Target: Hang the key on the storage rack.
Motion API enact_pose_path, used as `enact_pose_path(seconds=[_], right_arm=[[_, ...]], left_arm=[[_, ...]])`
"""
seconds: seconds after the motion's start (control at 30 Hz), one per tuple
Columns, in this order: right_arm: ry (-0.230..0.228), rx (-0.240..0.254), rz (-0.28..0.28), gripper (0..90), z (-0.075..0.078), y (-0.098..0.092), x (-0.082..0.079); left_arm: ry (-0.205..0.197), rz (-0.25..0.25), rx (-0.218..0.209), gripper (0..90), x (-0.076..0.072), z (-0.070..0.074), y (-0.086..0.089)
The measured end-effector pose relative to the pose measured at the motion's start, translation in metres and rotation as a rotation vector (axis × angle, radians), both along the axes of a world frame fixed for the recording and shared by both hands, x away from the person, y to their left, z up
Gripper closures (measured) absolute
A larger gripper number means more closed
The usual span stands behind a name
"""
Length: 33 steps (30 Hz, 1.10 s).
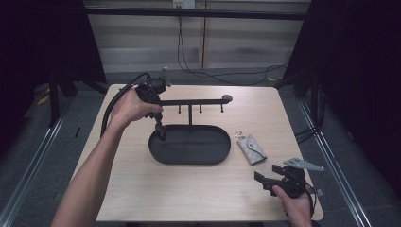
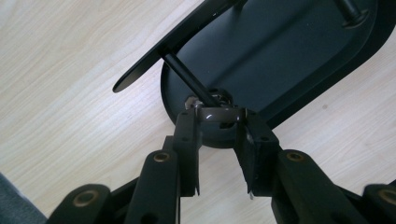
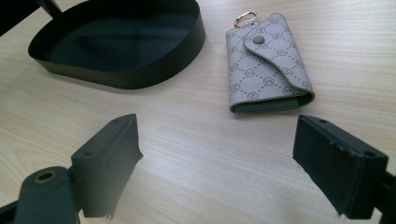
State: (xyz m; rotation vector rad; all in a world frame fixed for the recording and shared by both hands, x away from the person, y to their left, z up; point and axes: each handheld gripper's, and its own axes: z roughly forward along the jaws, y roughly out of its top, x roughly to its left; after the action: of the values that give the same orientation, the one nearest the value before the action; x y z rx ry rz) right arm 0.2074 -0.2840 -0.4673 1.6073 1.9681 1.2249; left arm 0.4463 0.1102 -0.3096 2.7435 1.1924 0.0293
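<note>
A black stand has an oval tray (image 1: 189, 158) and a post carrying a horizontal bar with small hooks (image 1: 194, 101). My left gripper (image 1: 161, 131) points down at the tray's left end. In the left gripper view it (image 2: 217, 119) is shut on a small glossy dark-brown piece (image 2: 219, 114) with a bit of metal beside it, just under the bar's end (image 2: 140, 74). What the piece is I cannot tell. A grey patterned key pouch (image 1: 251, 149) with a gold ring (image 3: 244, 18) lies right of the tray. My right gripper (image 1: 267, 173) rests open near the front right corner, the pouch (image 3: 266, 65) beyond its jaws.
The wooden table (image 1: 142, 189) has bare room in front of the tray and along its left side. Dark curtains flank the table, and cables run over the floor behind it. A cable trails from the left gripper over the table's far left corner.
</note>
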Motion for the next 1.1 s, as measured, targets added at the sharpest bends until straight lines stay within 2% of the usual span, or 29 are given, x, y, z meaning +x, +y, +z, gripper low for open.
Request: enact_pose_path(seconds=[0.17,0.47,0.6,0.67,0.73,0.8,0.93,1.1], right_arm=[[-0.001,0.001,-0.001,14.5,0.000,0.000,0.000],[0.002,0.005,0.006,14.6,0.000,0.000,0.001],[0.000,0.005,0.007,14.7,0.000,0.000,0.001],[0.000,0.004,0.006,14.7,0.000,0.000,0.000],[0.000,0.004,0.006,14.7,0.000,0.000,0.000],[0.000,0.004,0.004,14.7,0.000,0.000,0.001],[-0.001,0.004,0.003,14.7,0.000,0.000,0.001],[0.002,0.002,0.002,14.7,-0.001,0.000,0.002]], left_arm=[[-0.001,0.003,0.001,70.5,0.003,-0.002,-0.003],[-0.007,0.038,-0.042,69.9,0.006,-0.004,0.003],[-0.034,0.037,-0.047,66.5,0.003,-0.003,0.004],[-0.033,0.036,-0.064,62.9,0.002,-0.005,0.006],[-0.034,0.038,-0.075,54.0,0.001,-0.008,0.009],[-0.041,0.054,-0.113,49.8,0.001,-0.010,0.015],[-0.045,0.055,-0.138,40.1,-0.001,-0.010,0.023],[-0.074,0.068,-0.187,29.9,-0.006,-0.011,0.038]])
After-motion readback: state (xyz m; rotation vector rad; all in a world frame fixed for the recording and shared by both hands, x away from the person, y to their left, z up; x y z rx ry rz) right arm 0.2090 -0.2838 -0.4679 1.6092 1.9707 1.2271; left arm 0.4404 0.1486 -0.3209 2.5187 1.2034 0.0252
